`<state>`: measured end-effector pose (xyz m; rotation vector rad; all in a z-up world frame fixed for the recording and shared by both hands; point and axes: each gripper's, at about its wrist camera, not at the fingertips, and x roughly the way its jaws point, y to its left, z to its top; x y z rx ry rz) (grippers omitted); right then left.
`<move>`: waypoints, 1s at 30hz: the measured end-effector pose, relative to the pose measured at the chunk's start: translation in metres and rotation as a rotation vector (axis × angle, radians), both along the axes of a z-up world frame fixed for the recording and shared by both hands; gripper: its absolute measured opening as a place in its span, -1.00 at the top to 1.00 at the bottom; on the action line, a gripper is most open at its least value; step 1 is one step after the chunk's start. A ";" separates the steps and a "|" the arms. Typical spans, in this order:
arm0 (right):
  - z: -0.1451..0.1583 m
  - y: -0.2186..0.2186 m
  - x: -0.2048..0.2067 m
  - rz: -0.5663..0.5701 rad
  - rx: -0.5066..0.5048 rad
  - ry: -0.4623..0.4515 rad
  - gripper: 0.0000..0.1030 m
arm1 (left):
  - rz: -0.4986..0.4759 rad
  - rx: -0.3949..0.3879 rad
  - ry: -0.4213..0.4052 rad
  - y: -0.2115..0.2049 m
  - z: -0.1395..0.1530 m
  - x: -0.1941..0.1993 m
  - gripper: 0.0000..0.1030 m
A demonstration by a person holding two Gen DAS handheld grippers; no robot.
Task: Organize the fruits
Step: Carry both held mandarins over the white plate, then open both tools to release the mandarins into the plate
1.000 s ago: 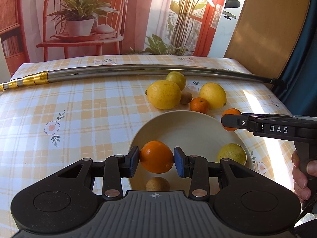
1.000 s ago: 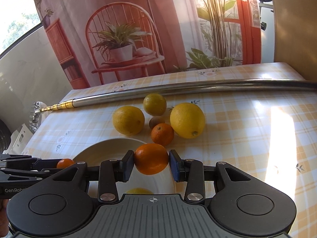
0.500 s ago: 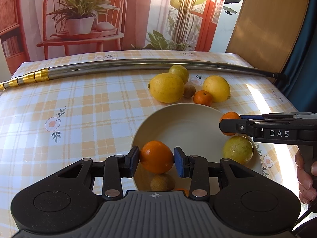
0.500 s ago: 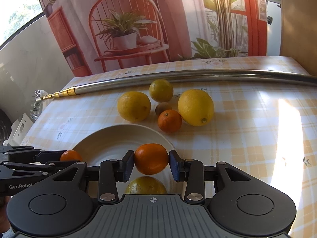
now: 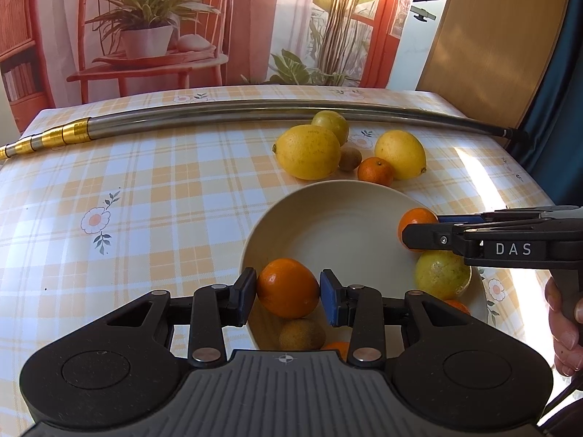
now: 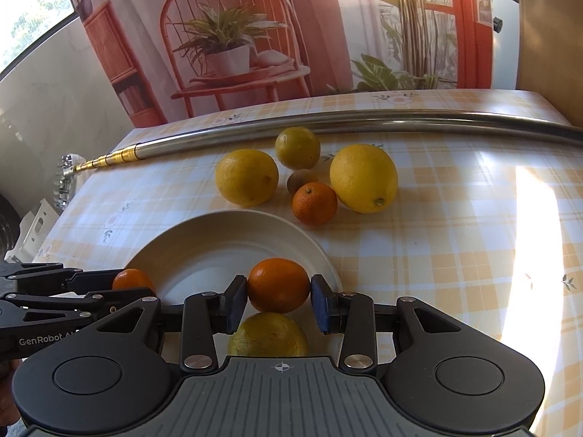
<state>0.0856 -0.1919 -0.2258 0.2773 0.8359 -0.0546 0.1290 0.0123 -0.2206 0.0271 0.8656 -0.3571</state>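
Each gripper's got an orange pinched in its jaws over the plate (image 5: 255, 240): left gripper (image 5: 288, 291) near the left rim, right gripper (image 6: 278, 291) at the right, probably ready to drop. Lemons (image 6: 362, 178) wait on the counter (image 5: 145, 200) beyond.

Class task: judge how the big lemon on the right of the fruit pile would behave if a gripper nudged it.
The big lemon is oval, so it would probably wobble or roll unevenly. Touching the small orange, it would likely shove that too. It looks firm and fairly heavy.
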 end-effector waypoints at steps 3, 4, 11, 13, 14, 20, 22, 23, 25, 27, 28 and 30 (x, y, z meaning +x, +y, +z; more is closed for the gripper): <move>-0.001 0.000 0.000 -0.003 0.005 0.006 0.35 | -0.001 0.001 0.000 0.000 -0.001 0.000 0.22; -0.001 0.000 0.000 -0.004 0.006 0.006 0.35 | -0.002 0.003 0.000 -0.001 -0.001 0.000 0.22; -0.002 -0.002 -0.002 -0.017 0.012 0.007 0.34 | -0.001 0.002 0.007 -0.002 -0.004 -0.002 0.22; -0.001 -0.002 -0.004 -0.022 0.010 0.004 0.32 | 0.001 0.003 0.007 -0.003 -0.004 -0.002 0.22; -0.001 -0.002 -0.005 -0.024 0.007 0.001 0.31 | 0.003 0.004 0.006 -0.003 -0.004 -0.002 0.22; 0.005 -0.001 -0.011 -0.032 -0.009 -0.028 0.31 | 0.014 0.015 0.005 -0.005 -0.002 -0.004 0.21; 0.008 -0.002 -0.014 -0.039 -0.014 -0.047 0.31 | 0.023 0.014 -0.002 -0.004 0.000 -0.006 0.21; 0.010 -0.002 -0.016 -0.043 -0.017 -0.056 0.31 | 0.029 0.011 -0.006 -0.003 0.001 -0.007 0.21; 0.012 -0.003 -0.020 -0.052 -0.021 -0.077 0.31 | 0.041 0.006 -0.016 -0.001 0.004 -0.010 0.21; 0.014 -0.002 -0.026 -0.060 -0.029 -0.101 0.31 | 0.055 0.005 -0.035 -0.001 0.008 -0.013 0.21; 0.015 -0.002 -0.029 -0.064 -0.034 -0.114 0.31 | 0.067 0.004 -0.045 0.000 0.010 -0.016 0.21; 0.016 0.001 -0.036 -0.068 -0.043 -0.140 0.31 | 0.099 -0.001 -0.065 0.000 0.013 -0.023 0.20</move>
